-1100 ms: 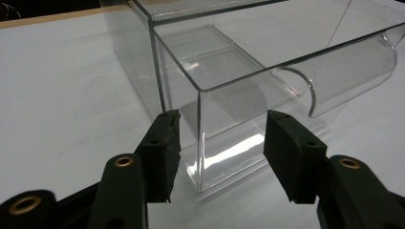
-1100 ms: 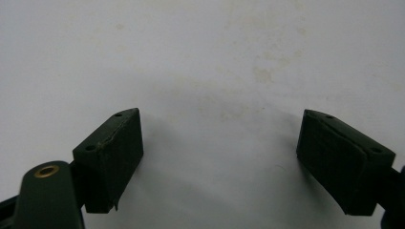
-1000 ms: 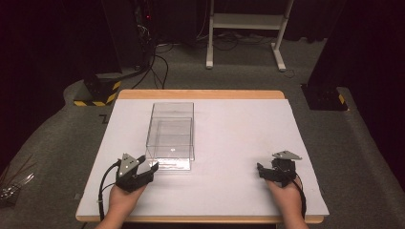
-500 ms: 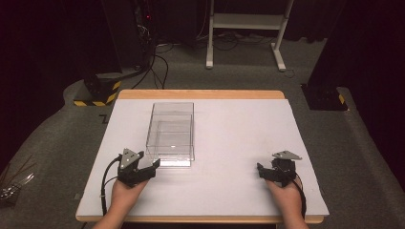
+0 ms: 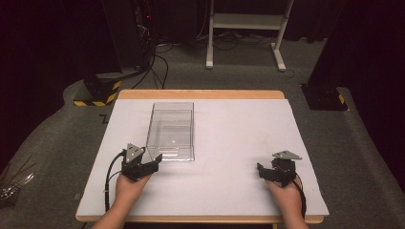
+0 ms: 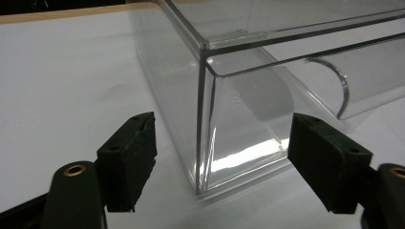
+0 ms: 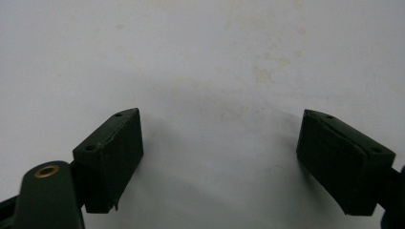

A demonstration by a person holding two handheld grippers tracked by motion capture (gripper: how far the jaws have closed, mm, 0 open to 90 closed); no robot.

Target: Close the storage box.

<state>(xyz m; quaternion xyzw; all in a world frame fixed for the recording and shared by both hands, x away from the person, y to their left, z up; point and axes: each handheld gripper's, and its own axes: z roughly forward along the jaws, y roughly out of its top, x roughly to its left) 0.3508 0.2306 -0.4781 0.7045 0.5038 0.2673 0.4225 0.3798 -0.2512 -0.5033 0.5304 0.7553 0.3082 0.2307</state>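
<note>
Left gripper [image 5: 154, 161] sits at the near left corner of the clear rectangular plastic box [image 5: 172, 131], jaws having just opened to a middling gap with that corner between the pads, untouched; judged a release or re-approach step. Right gripper [image 5: 263, 172] rests wide and empty on the white table [image 5: 229, 143]. Box lies left of centre, long axis running near-to-far, handle end facing the person; next move needs closing squarely on a wall.
</note>
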